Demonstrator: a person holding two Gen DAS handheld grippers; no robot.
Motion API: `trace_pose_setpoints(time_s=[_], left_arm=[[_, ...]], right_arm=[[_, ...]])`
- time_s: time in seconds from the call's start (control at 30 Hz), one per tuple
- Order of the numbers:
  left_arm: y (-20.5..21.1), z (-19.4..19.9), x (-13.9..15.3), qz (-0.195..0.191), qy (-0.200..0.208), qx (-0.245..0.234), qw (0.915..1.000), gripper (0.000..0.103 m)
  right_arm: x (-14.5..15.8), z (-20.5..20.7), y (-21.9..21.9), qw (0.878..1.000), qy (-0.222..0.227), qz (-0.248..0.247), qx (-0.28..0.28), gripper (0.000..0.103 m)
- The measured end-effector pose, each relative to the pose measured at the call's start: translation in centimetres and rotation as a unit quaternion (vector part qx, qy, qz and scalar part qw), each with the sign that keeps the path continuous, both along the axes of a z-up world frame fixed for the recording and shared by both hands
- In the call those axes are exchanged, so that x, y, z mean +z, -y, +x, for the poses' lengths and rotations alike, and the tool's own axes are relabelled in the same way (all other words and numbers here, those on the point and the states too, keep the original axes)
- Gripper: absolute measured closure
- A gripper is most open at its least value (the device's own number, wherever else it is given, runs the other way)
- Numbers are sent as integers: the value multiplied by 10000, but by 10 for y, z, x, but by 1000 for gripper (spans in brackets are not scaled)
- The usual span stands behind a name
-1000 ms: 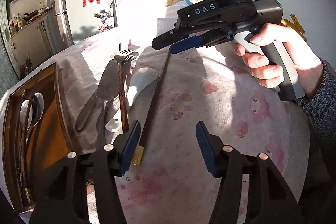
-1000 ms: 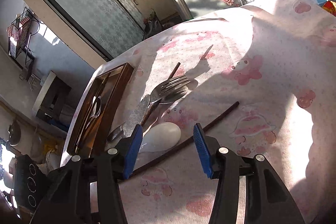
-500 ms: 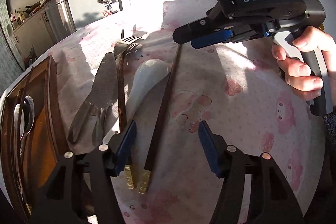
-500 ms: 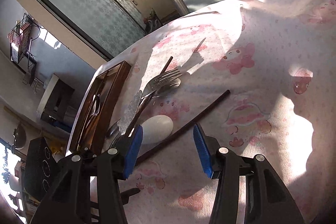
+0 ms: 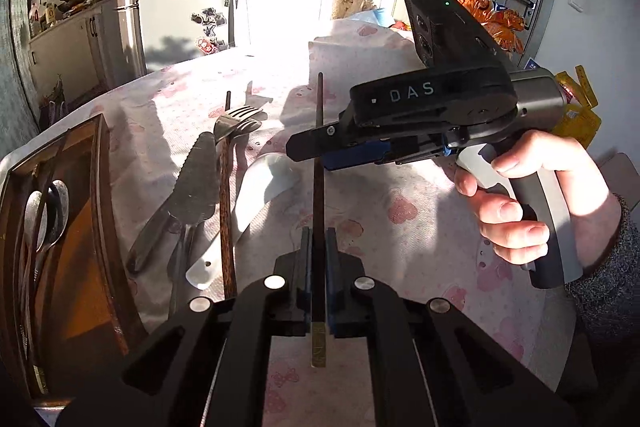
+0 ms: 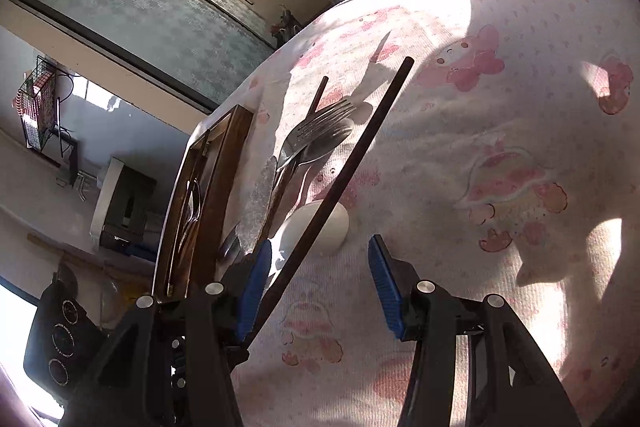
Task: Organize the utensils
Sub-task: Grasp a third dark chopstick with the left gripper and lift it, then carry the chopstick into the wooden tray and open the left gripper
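My left gripper (image 5: 318, 239) is closing, and its blue pads press on a dark chopstick (image 5: 319, 187) near its gold-capped end. The stick points away over the pink-printed cloth. In the right wrist view the same chopstick (image 6: 344, 171) slants up across a white ceramic spoon (image 6: 324, 231), just inside the left pad. My right gripper (image 6: 320, 247) is open and grips nothing; a hand holds it above the stick's far half (image 5: 316, 155). A second chopstick (image 5: 225, 211), forks (image 5: 240, 117), a serrated server (image 5: 192, 183) and the white spoon (image 5: 256, 195) lie to the left.
A wooden tray (image 5: 100, 187) holding metal spoons (image 5: 44, 211) sits at the table's left edge, also seen as the tray (image 6: 224, 187). Snack bags (image 5: 488, 19) and a jar (image 5: 356, 1) stand at the far end. Yellow packets (image 5: 576, 107) lie right.
The left jaws went from wide apart to closed on the chopstick, which is now centred between them. In the right wrist view the stick stands steeper and crosses over the white spoon.
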State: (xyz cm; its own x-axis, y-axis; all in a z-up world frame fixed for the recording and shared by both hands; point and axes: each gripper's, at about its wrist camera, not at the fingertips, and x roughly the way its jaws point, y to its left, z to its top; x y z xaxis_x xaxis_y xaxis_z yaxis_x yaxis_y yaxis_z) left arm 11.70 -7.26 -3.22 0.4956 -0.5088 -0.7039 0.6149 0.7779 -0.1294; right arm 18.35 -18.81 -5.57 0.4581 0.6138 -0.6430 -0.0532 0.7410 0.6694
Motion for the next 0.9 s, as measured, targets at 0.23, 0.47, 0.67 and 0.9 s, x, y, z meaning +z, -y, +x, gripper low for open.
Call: trace_pose_setpoints(time_s=[0.23,0.47,0.67,0.9], left_arm=[[-13,-16,8,86,203,-56,9997,96],[-66,-24,19,6,356,419,9985,96],[-136,-23,31,87,521,1089,9926,96],[-193,-9,25,115,440,1745,9836,96]], right_arm=[[20,0,-10,9996,249,-63,-134,88],[50,18,-78,9978,492,-260,370,89],[63,47,-166,9935,578,-391,905,89],[59,83,-243,9893,442,-678,1214,89]])
